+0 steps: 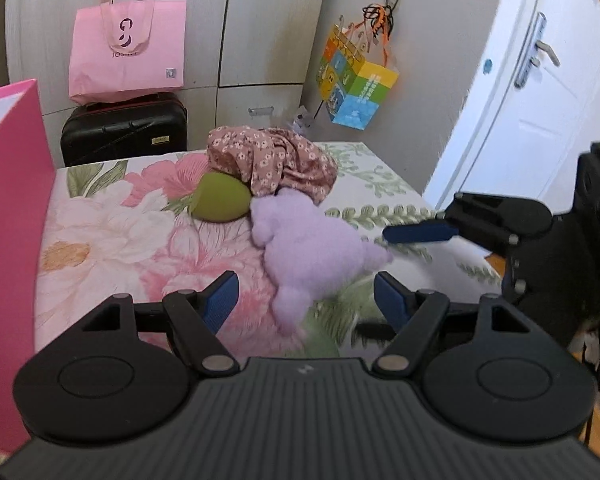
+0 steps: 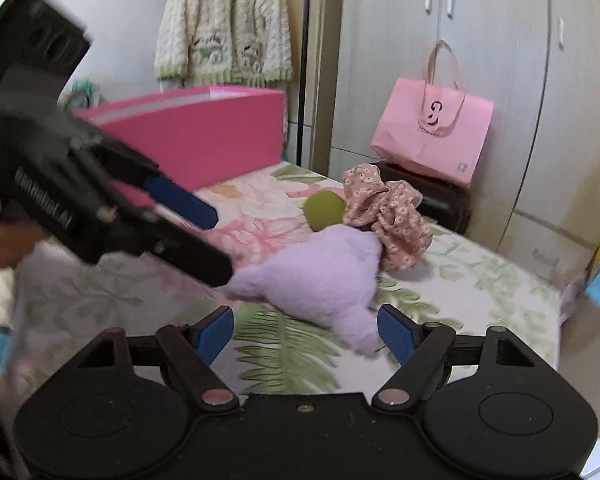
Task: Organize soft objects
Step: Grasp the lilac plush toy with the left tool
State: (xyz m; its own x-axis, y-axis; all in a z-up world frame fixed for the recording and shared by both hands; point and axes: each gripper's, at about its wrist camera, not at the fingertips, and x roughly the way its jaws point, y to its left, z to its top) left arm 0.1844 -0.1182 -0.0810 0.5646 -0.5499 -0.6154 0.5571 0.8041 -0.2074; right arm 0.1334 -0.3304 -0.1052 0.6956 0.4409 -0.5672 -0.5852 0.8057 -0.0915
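Observation:
A lilac plush toy (image 1: 312,252) (image 2: 324,280) lies on the floral bedsheet (image 1: 112,236) (image 2: 480,280). Behind it sit an olive-green soft ball (image 1: 220,203) (image 2: 323,210) and a crumpled pink floral cloth (image 1: 276,162) (image 2: 388,212). My left gripper (image 1: 306,300) is open, its blue pads (image 1: 220,304) either side of the plush's lower end without touching it. My right gripper (image 2: 305,336) is open too, just short of the plush's near end. Each gripper shows in the other's view: the right one (image 1: 420,234) beside the plush, the left one (image 2: 180,200) above it, held by a hand.
A bright pink open box (image 1: 8,240) (image 2: 196,136) stands on the bed's left side. A pink tote bag (image 1: 128,48) (image 2: 432,136) rests on a black suitcase (image 1: 124,128) by the wardrobe. A colourful paper bag (image 1: 356,84) hangs on the wall; a white door (image 1: 540,80) is right.

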